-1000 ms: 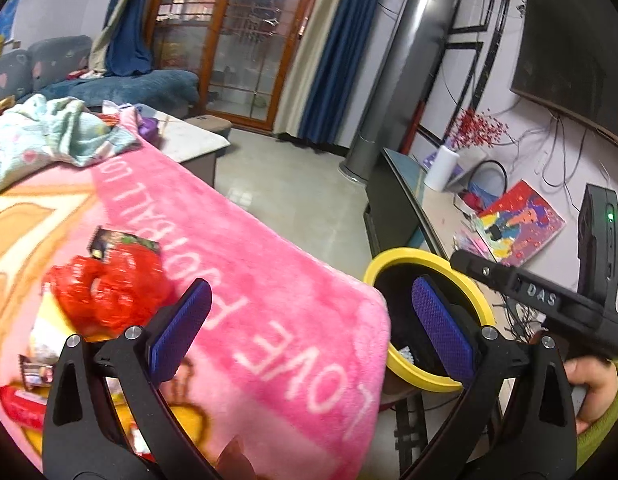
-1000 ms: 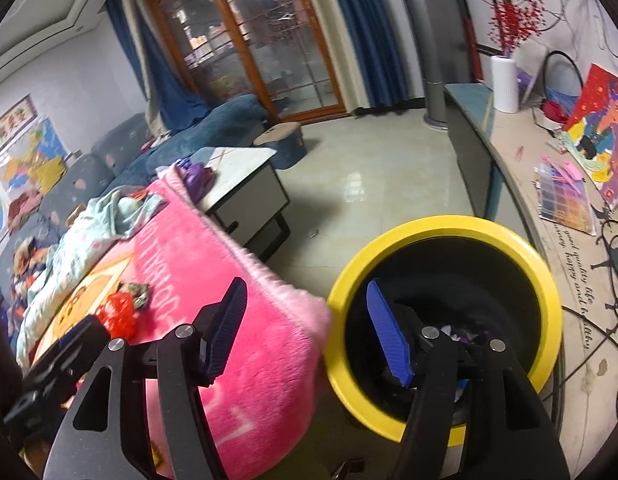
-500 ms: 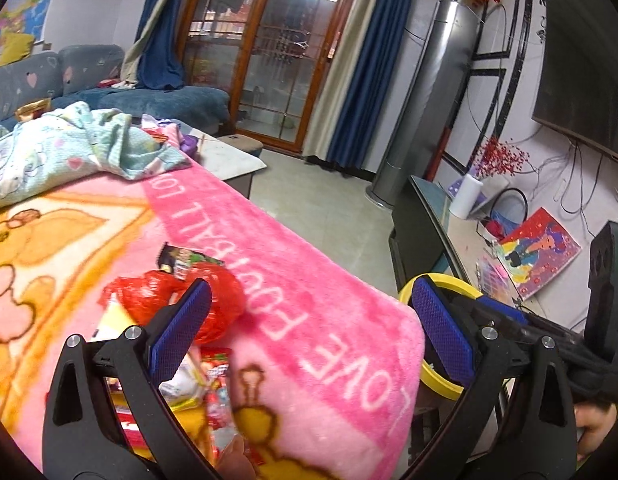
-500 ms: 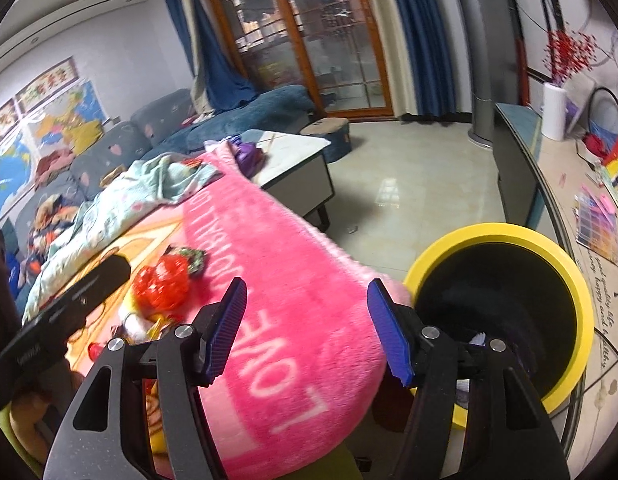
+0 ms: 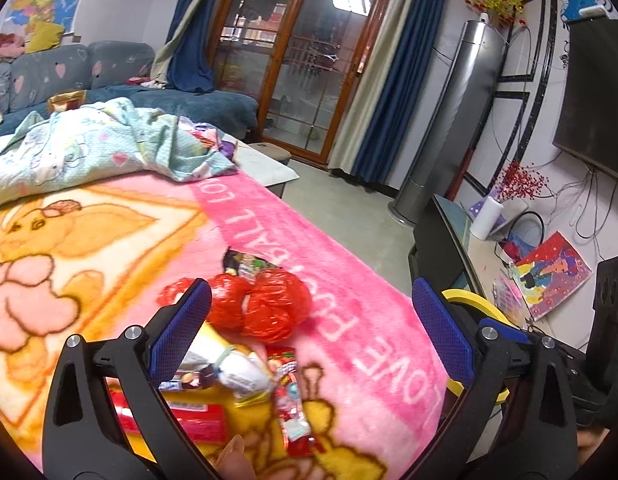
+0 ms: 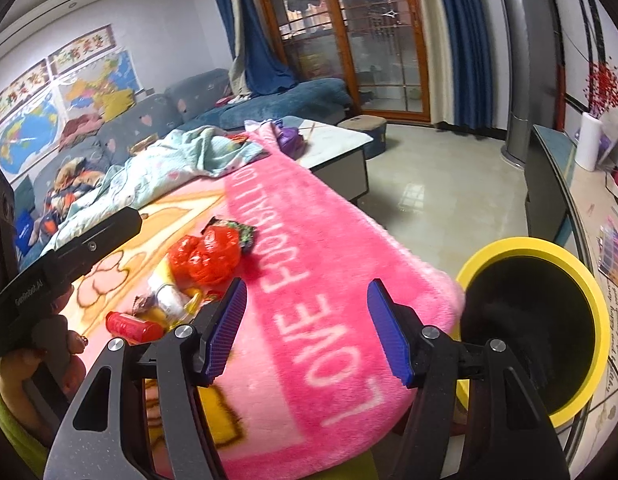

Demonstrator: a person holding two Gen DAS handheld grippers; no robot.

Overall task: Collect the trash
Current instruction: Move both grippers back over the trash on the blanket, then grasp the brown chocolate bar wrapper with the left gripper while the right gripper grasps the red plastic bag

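The trash is lying in a small heap on the pink blanket, in the lower middle of the left wrist view and at the middle left of the right wrist view. On top is sitting a crumpled red plastic bag. Below it, toward the bottom of the frame, are lying a white wrapper, a long red snack packet and a flat red pack. A dark printed wrapper is showing just behind the red bag.

The left gripper is hanging over this heap with its jaws wide apart and nothing between them. The right gripper is also standing apart and empty, over the white letters of the blanket, beside the yellow-rimmed bin at the right of the frame.

I judge that all these pieces are very light and soft. The red bag is probably thin, slippery film that is collapsing under pressure, so the best hold is across its bunched, thick middle, not on a loose edge. The flat packets are harder: they are lying close on the fluffy blanket, and the pads may catch the fabric together with them. Taking them at a raised end looks safer.
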